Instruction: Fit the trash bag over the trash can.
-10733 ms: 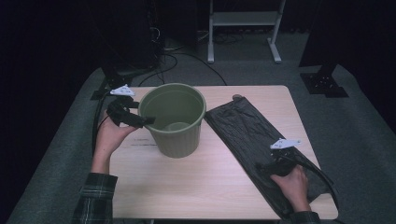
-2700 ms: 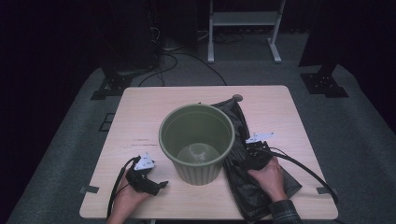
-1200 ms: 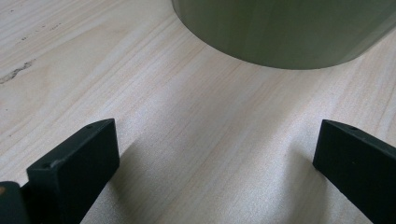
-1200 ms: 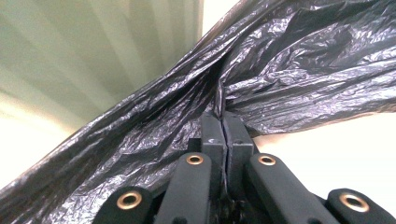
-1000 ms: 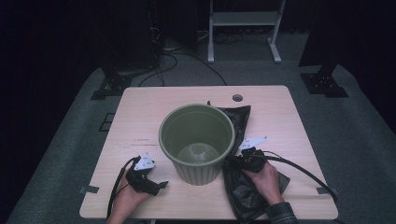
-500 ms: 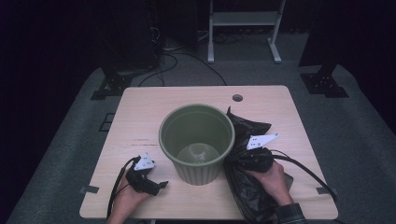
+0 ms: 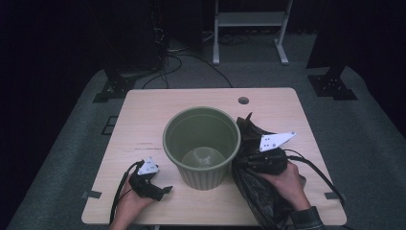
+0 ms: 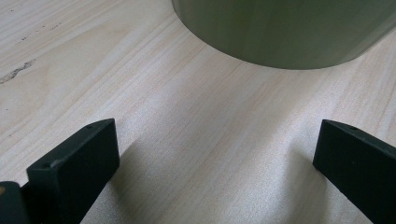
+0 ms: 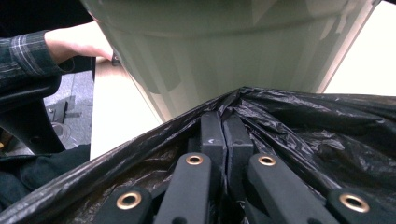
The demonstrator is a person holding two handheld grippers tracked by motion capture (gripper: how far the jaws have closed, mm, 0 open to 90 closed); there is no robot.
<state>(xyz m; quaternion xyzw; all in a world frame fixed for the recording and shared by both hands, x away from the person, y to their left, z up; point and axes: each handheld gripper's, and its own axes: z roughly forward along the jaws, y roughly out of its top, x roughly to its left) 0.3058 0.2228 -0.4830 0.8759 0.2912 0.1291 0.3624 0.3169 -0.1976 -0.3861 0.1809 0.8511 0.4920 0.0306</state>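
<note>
A green plastic bin [image 7: 202, 143] stands upright on the wooden table [image 7: 268, 100], and its inside holds nothing. Just right of it lies a black bin bag [image 7: 253, 187], bunched and lifted at one edge. My right gripper [image 7: 239, 163] is shut on that raised edge of the bag [image 9: 299, 121], close to the bin's wall [image 9: 224, 51]. My left gripper [image 7: 165, 190] rests on the table left of the bin, jaws wide open with only bare wood [image 8: 210, 154] between them. The bin's base [image 8: 289, 32] stands just ahead of it.
The table has a cable hole [image 7: 243, 100] near its far edge. Dark stands and cables [image 7: 191, 52] sit on the grey floor behind. A person's left hand and plaid sleeve [image 9: 42, 51] show beyond the bin. Bare wood lies at the table's far left.
My right gripper has risen and shifted slightly, pulling the bag's edge up beside the bin so the bag bunches higher. The left gripper has stayed put.
</note>
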